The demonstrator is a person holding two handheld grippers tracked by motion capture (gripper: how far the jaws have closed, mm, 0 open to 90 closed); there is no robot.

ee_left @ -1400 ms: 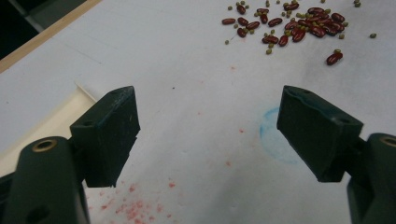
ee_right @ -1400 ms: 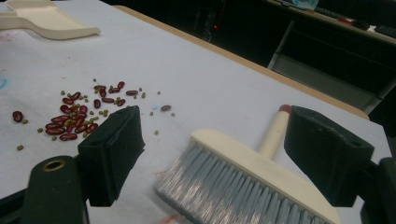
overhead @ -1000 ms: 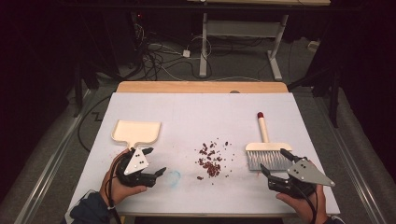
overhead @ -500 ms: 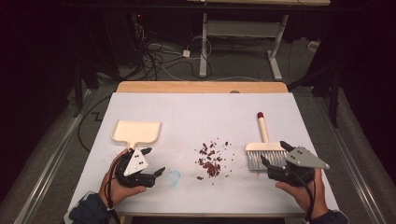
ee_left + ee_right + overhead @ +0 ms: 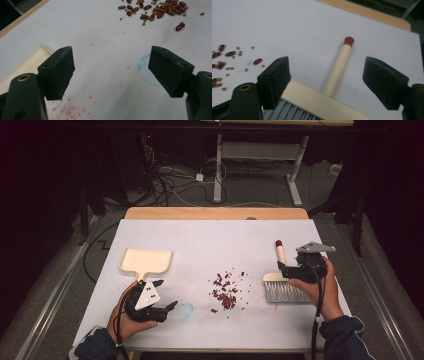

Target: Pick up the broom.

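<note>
cream-handled brush [image 5: 338, 67] is lying right of the spilled beans [image 5: 227, 289]; the right gripper [image 5: 296, 270] is hovering over it, jaws apart, likely about to clamp its handle. left gripper [image 5: 162, 302] is idling wide-jawed beside the dustpan [image 5: 145, 261].

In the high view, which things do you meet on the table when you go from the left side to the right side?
Dustpan → left claw → faint blue ring mark → scattered beans → brush → right claw, open over the brush handle.
</note>
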